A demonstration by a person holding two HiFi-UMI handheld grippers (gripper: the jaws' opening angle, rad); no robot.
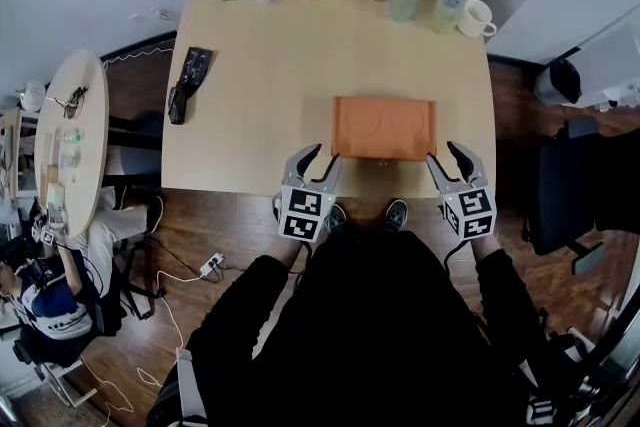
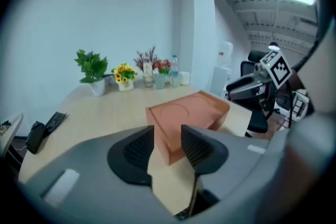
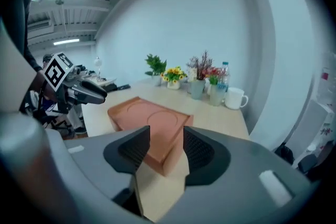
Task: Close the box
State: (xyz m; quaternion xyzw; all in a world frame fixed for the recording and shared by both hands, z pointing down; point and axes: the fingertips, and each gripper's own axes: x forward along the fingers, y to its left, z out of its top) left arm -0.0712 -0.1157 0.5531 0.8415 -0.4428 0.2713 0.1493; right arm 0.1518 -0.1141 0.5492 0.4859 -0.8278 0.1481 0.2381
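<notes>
Head view first: we have the orange-brown box lying flat on the table, its long axis running crosswise, from one gripper to the other. The left gripper sits right at the box's near left corner and the right gripper at its near right corner. Each points forward and a little inward, so the box lies ahead of and between the two. Neither hand is clearly nearer; we read them as evenly matched, one per end.

Over to the left gripper view: the jaws stand a narrow way apart, with bare table showing low in the gap and nothing pressed between the pads. The box is just ahead, its near corner lined up with the gap and its body stretching off ahead and to this gripper's right, where the other gripper waits.

Now the right gripper view: these jaws are also apart, somewhat wider, and hold nothing. The box shows its other near corner just beyond the tips and runs off ahead and to this gripper's left, toward its partner.

The top panel, with two round recesses, looks flat on the box; whether it is fully seated we cannot tell. Our judgement: any closing push runs along that crosswise axis, and both ends are covered.
</notes>
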